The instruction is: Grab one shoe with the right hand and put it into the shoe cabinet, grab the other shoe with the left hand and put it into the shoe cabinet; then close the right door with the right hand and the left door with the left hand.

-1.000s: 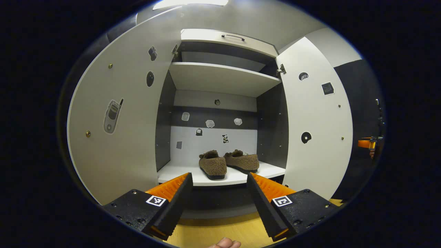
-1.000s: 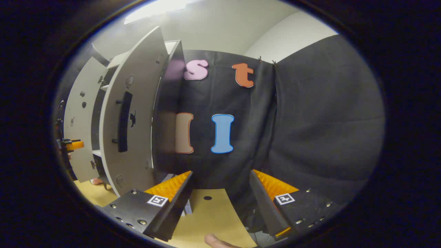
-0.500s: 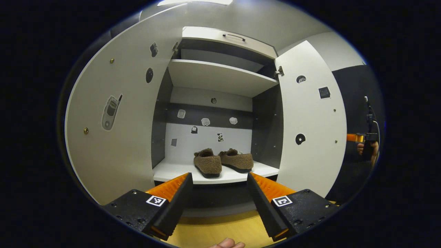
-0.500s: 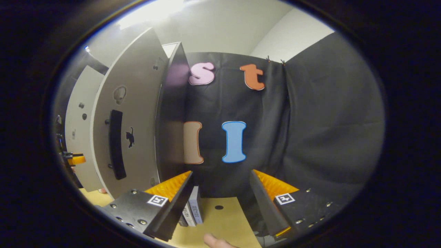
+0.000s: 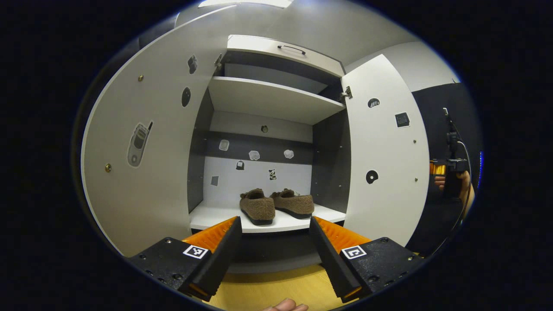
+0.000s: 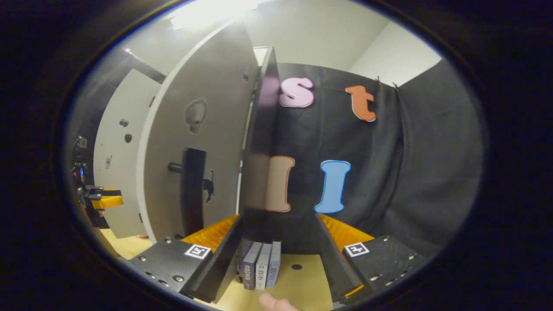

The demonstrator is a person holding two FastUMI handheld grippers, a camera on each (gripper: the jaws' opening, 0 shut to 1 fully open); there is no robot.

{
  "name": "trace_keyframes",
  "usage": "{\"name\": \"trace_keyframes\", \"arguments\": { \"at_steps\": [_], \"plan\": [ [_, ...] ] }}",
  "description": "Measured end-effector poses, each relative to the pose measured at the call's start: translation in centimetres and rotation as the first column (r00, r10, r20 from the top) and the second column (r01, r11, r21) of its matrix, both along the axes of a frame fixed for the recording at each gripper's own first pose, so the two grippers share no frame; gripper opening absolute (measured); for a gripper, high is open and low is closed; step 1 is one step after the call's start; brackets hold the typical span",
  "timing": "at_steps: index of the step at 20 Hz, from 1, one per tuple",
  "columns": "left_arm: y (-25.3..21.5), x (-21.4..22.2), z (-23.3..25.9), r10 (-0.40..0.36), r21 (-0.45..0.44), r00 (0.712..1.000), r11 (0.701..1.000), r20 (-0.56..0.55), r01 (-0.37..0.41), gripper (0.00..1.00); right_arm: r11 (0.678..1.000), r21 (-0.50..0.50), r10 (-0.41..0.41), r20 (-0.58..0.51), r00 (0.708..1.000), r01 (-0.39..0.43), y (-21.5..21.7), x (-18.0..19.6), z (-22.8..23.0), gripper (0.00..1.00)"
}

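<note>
Left gripper view first: at the bottom edge we see a fingertip [image 5: 285, 306] of the hand holding the tool, and above it the left gripper [image 5: 273, 246] with its two fingers spread wide and nothing between them. It hangs over the pale yellow wooden floor [image 5: 276, 289], in front of the white shoe cabinet [image 5: 276, 97] and apart from it. Beyond the fingertips lies the white bottom shelf [image 5: 207, 216], and on it stand the two fuzzy brown slipper-like shoes [image 5: 276, 205], side by side and touching or nearly so, heels toward us, well beyond the spread fingers. The white left door [image 5: 147, 164] and the white right door [image 5: 386, 164] both stand open, with small stickers on their inner faces. Past the right door's edge we see the other tool and the hand [image 5: 451, 181] that grips it.

Right gripper view next: the right gripper [image 6: 276, 252] also has its fingers spread apart and holds nothing. Between them, on the floor, stand three slim grey box-like items [image 6: 261, 270] upright. Just beyond the left finger rises the outer face of the right door with its long black bar handle [image 6: 192, 190], near the gripper but not between its fingers. Farther left we see the left door's inner face and the other gripper beside it.
</note>
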State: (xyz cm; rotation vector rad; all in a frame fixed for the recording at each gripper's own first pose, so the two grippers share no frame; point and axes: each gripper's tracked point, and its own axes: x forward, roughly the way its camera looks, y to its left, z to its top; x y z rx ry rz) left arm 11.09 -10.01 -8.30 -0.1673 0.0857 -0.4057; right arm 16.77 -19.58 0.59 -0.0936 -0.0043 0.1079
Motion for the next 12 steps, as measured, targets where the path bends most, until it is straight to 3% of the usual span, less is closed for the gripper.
{"name": "trace_keyframes", "arguments": {
  "at_steps": [3, 7, 9, 12],
  "plan": [
    [-0.1, -0.8, 0.2, -0.02, -0.015, 1.0, 1.0, -0.01, 0.019, 0.96, 1.0, -0.01, -0.023, -0.009, 1.0, 0.023, 0.2, -0.3, 0.1, 0.9],
    [0.6, -1.5, 0.8, 0.036, -0.024, 0.999, 0.999, -0.016, -0.036, 0.96, 0.997, 0.05, -0.056, -0.018, 0.998, 0.057, 0.3, -0.5, 0.6, 0.9],
    [0.5, -2.3, 1.0, 0.051, -0.012, 0.998, 0.999, -0.022, -0.052, 0.99, 0.995, 0.084, -0.048, -0.03, 0.998, 0.05, 1.2, -0.7, 0.3, 0.9],
    [0.6, -3.6, 0.9, 0.063, -0.024, 0.997, 0.998, -0.051, -0.065, 0.96, 0.991, 0.131, -0.001, -0.047, 0.999, 0.007, 3.3, -0.7, 0.0, 0.9]
  ]
}}
